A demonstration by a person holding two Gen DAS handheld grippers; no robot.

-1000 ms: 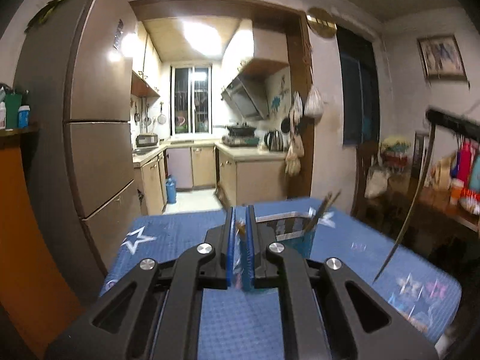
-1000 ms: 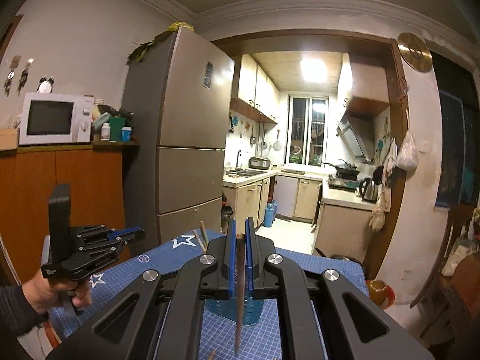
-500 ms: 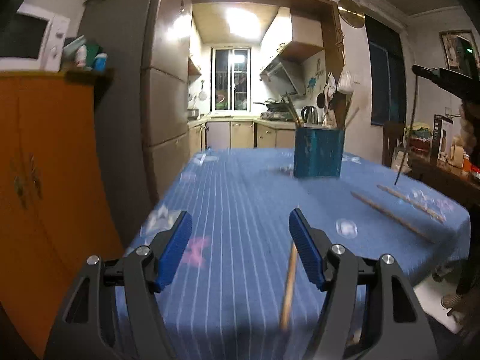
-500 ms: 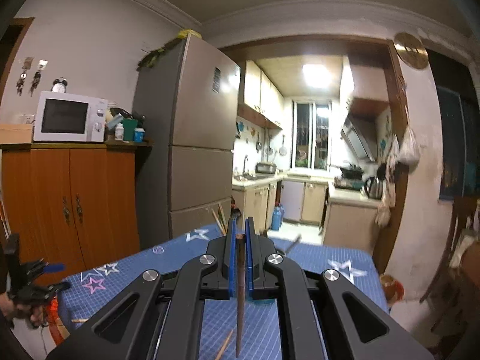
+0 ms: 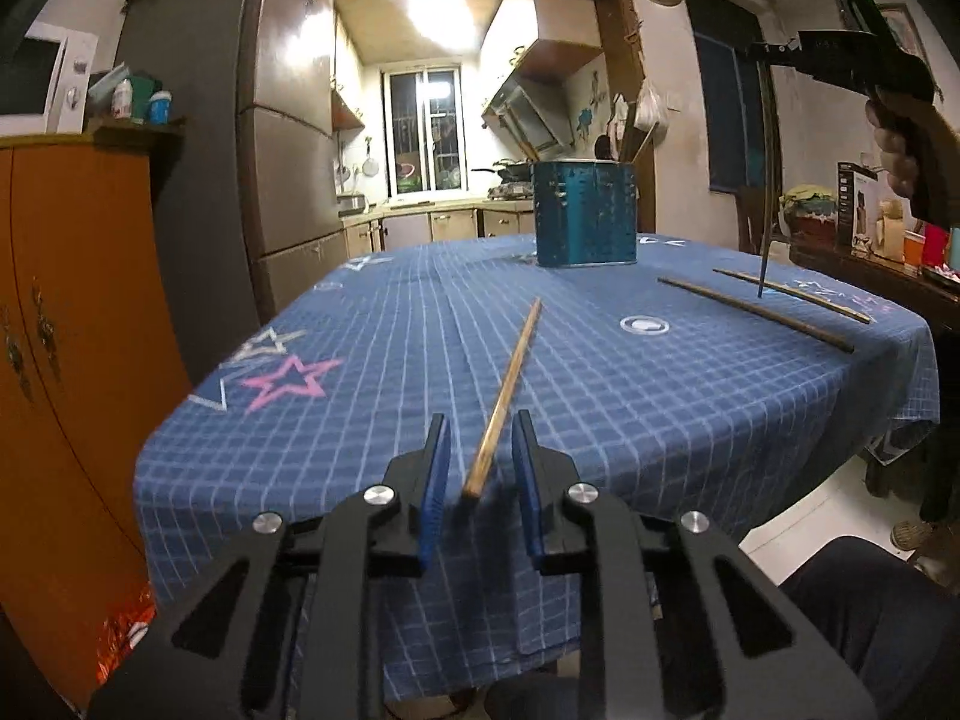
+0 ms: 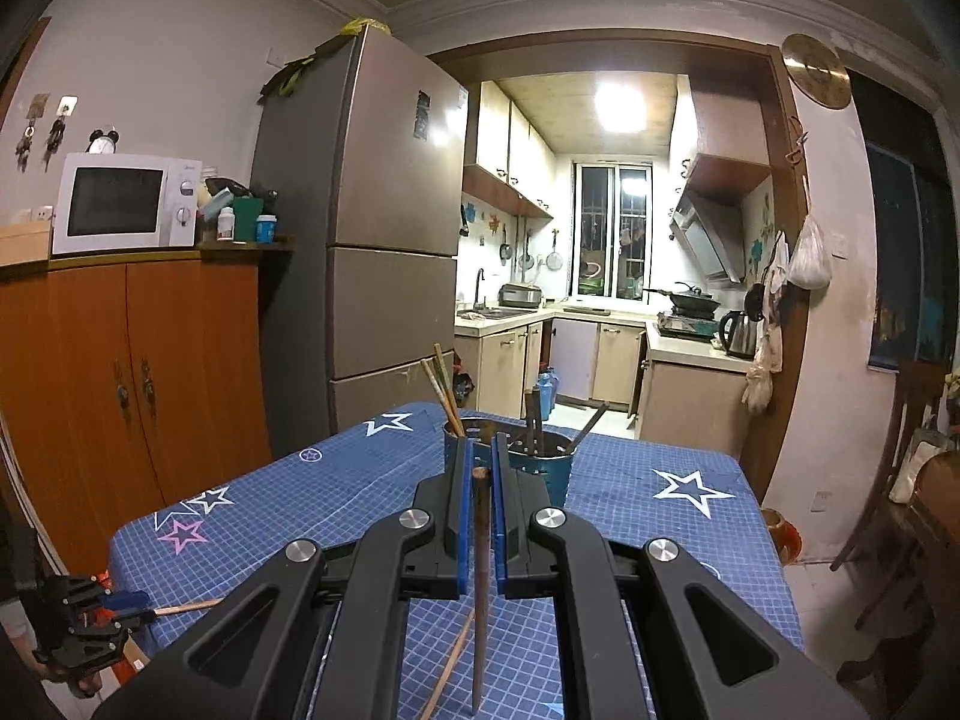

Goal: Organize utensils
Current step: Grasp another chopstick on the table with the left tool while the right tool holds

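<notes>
Your left gripper [image 5: 475,468] is closing – the pale chopstick [image 5: 504,399] lies between its pads, untouched, long axis running straight ahead; your right gripper [image 6: 477,480] pinches a dark chopstick [image 6: 479,600].

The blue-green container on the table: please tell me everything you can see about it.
The utensil holder is a blue-green can that looks like metal, with small perforations and speckled, worn paint. It stands upright on the blue checked tablecloth, toward the far end of the table. From the right wrist view it appears split into compartments. Several chopsticks and dark-handled utensils lean out of its open top. No gripper touches it.
</notes>
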